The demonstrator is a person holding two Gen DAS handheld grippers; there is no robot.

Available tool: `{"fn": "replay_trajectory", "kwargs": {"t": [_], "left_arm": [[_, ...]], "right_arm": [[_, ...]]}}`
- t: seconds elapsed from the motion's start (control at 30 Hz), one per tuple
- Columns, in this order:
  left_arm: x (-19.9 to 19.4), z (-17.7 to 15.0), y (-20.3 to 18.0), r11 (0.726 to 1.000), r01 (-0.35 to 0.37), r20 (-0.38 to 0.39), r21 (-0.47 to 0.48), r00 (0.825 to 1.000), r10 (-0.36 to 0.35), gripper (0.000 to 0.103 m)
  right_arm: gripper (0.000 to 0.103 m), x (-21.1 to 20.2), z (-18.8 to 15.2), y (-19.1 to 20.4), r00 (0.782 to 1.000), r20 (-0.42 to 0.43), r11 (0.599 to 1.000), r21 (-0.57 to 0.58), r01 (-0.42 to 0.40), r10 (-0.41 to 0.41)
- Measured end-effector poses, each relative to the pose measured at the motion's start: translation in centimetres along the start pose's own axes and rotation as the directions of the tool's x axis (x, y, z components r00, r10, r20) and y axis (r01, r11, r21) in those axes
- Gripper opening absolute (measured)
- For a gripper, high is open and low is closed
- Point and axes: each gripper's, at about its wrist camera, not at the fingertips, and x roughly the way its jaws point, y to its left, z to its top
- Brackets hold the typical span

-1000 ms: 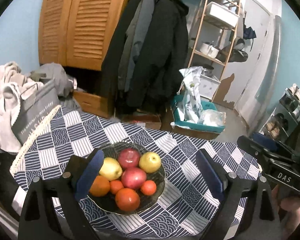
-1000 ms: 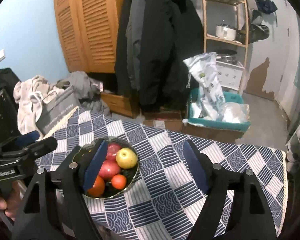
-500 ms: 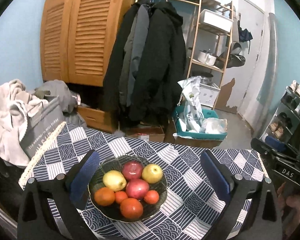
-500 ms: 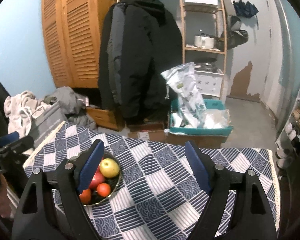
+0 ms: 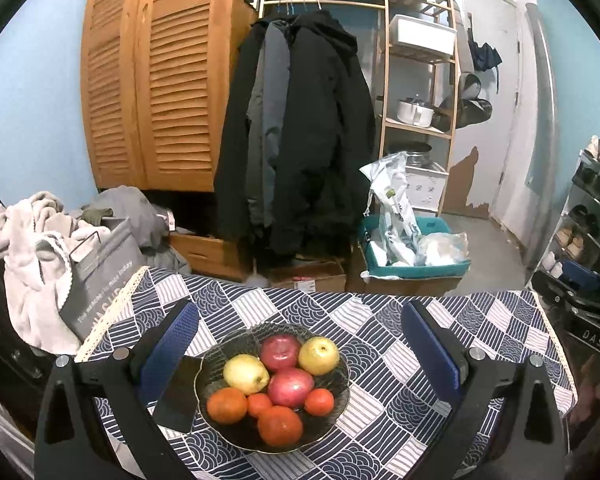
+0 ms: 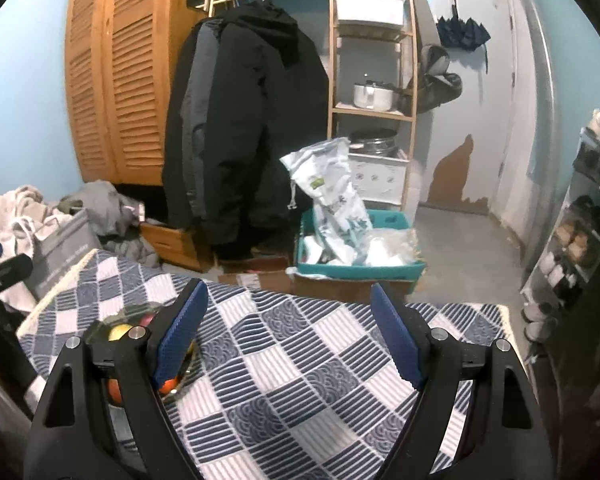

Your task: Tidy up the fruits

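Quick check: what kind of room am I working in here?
Likely a home entryway or storage room: coats on a rail, a shoe rack, and a louvred wooden wardrobe behind the table.

the left wrist view looks forward and somewhat downward along its own two blue-padded fingers [image 5: 168, 354], close over the near edge of the table with the checked cloth [image 5: 384, 360], so the fruit bowl [image 5: 212, 356] sits centred and near between them. the right wrist view faces the same way from further right, over the bare cloth [image 6: 300, 360], with the bowl [image 6: 118, 320] only partly seen at its lower left behind a finger. both share the cloth, the hanging coats [image 5: 300, 128], the wooden shelf [image 6: 370, 112] and the teal crate [image 6: 356, 268] on the floor beyond.
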Motion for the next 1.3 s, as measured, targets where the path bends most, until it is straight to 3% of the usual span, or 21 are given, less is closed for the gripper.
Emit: {"fn": "replay_trajectory", "kwargs": {"t": [1.3], "left_arm": [[0.36,-0.03,-0.12,0.999,-0.037,-0.022,-0.004,0.999,0.037,0.102]], "right_arm": [[0.082,-0.33,-0.45,-0.85,1.000,0.006,1.000,-0.005,0.012,-0.012]]}}
